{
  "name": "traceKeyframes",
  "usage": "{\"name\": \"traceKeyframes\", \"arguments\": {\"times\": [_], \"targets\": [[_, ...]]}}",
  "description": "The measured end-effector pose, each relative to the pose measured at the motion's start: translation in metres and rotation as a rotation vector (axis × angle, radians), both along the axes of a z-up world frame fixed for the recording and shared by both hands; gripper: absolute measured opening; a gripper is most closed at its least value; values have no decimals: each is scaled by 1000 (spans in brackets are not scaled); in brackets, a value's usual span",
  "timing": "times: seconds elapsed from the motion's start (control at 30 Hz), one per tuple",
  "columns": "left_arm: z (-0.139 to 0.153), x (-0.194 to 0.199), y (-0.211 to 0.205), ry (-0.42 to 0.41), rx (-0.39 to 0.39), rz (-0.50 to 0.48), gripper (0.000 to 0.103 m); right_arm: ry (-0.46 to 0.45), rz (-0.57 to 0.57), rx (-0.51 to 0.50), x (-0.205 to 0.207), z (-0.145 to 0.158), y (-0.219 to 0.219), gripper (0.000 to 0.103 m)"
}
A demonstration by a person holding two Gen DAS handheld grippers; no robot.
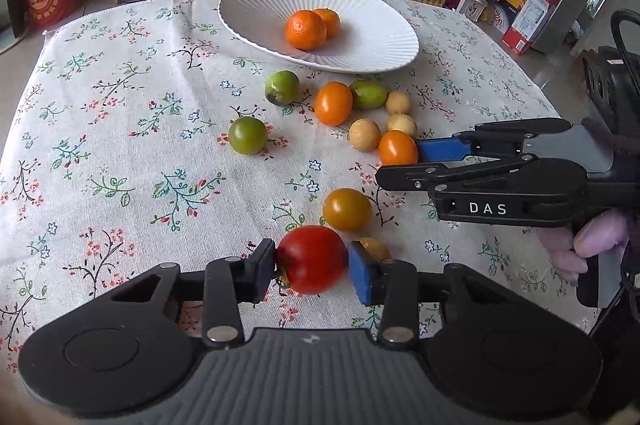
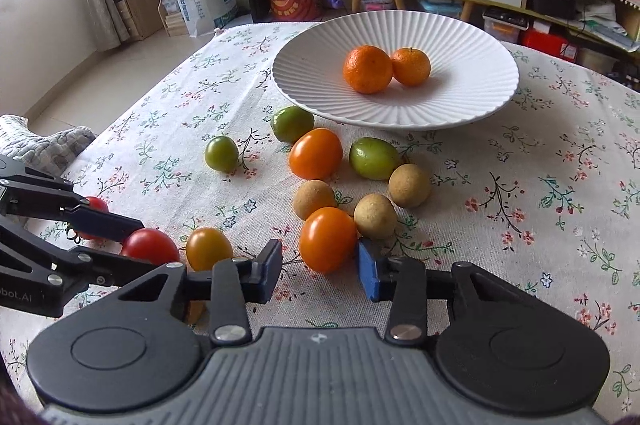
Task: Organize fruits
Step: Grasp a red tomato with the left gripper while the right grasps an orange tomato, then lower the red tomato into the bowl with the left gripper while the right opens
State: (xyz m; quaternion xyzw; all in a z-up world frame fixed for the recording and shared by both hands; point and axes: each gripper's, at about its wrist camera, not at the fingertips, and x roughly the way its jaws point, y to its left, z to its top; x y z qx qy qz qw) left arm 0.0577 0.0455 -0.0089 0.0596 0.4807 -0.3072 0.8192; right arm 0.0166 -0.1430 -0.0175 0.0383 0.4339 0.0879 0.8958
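Note:
My left gripper is shut on a red tomato, with a pad pressed on each side, low over the floral tablecloth. In the right wrist view my right gripper stands open around an orange tomato. Its blue right pad touches the fruit, while a strip of cloth shows between the left pad and the fruit. A white ribbed plate at the back holds two mandarins. A yellow-orange tomato lies between the two grippers.
Loose on the cloth before the plate are another orange tomato, three green fruits, three tan longans and a second red tomato. Behind the table edge stand cabinets and boxes. A gloved hand holds the right gripper.

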Motion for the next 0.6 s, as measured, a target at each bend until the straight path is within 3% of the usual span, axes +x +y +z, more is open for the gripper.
{"name": "traceKeyframes", "arguments": {"times": [0.27,0.6], "targets": [[-6,0,-4,27,16,-13,38,-6,-2,-32,2,0,4,27],[-2,-1,-5,1,24,-6,37,15,6,-13,1,5,4,26]]}}
